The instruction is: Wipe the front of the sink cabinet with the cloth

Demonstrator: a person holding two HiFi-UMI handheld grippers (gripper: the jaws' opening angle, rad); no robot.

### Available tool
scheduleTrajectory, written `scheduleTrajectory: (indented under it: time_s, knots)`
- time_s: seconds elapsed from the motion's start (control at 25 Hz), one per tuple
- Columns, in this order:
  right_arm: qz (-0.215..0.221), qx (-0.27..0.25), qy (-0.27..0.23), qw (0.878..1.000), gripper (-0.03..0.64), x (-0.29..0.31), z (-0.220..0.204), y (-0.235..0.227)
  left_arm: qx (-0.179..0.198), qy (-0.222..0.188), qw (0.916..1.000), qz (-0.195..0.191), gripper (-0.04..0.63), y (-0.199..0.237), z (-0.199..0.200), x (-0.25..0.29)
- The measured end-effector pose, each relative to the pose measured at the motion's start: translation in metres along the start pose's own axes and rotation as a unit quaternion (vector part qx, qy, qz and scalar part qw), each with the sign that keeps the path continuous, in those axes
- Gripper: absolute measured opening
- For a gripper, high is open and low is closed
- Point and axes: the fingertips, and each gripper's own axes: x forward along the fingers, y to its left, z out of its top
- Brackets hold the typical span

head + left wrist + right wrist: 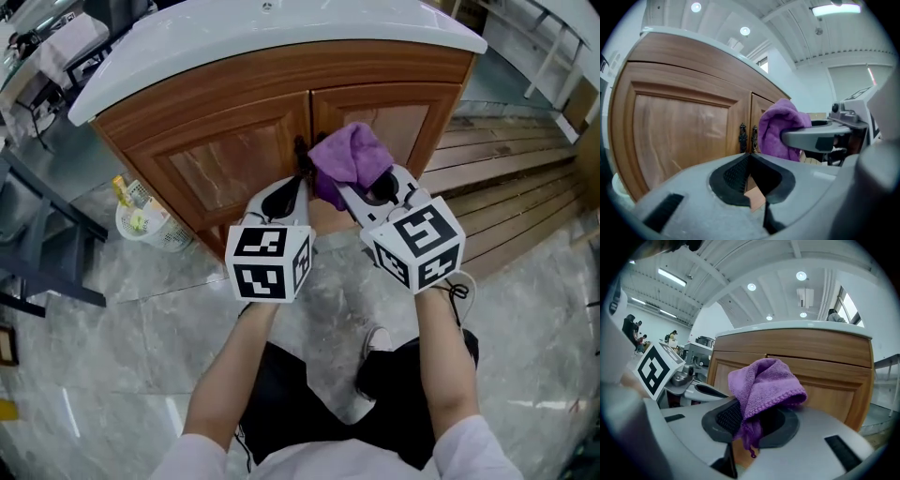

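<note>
The grey marble floor (84,375) bears the sink cabinet (234,159) and a white basket (155,225) (just beside it).

Cloth (352,155) purple; sink cabinet (220,173) reddish-brown wood grain; basin top (281,28) white; left gripper (302,178) & right gripper (339,189) grey, marker cubes (269,262) blk/wht squares; floor (112,375) grey marbled

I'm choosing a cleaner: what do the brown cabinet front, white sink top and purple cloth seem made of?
The brown cabinet front: visible grain suggests wood or veneer, with a satin varnish. The white sink top: smooth, glossy, likely ceramic or cast resin; which, I cannot tell. The purple cloth: fuzzy pile and stitched edge, probably microfibre.
</note>
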Motion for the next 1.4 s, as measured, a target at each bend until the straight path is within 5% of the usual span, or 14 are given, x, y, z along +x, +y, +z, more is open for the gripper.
scheduleTrajectory:
  time_s: [0.32, 0.76, 1.08, 1.4]
  knots:
    - [0.096, -0.010, -0.010, 0.995, 0.074, 0.063, -0.004, 0.094, -0.016, 0.002, 0.9953, 0.095, 0.005, 0.076, -0.024, -0.058]
    - [0.185, -0.008, -0.031, 0.982, 0.074, 0.129, -0.020, 0.199, -0.050, 0.014, 0.9772, 0.206, 0.005, 0.159, -0.072, -0.136]
    - [0.212, -0.024, -0.034, 0.976, 0.074, 0.158, -0.036, 0.239, -0.054, 0.033, 0.9675, 0.245, 0.005, 0.180, -0.094, -0.164]
    - [0.197, -0.030, -0.035, 0.979, 0.074, 0.169, -0.039, 0.236, -0.055, 0.033, 0.9685, 0.240, 0.005, 0.179, -0.091, -0.161]
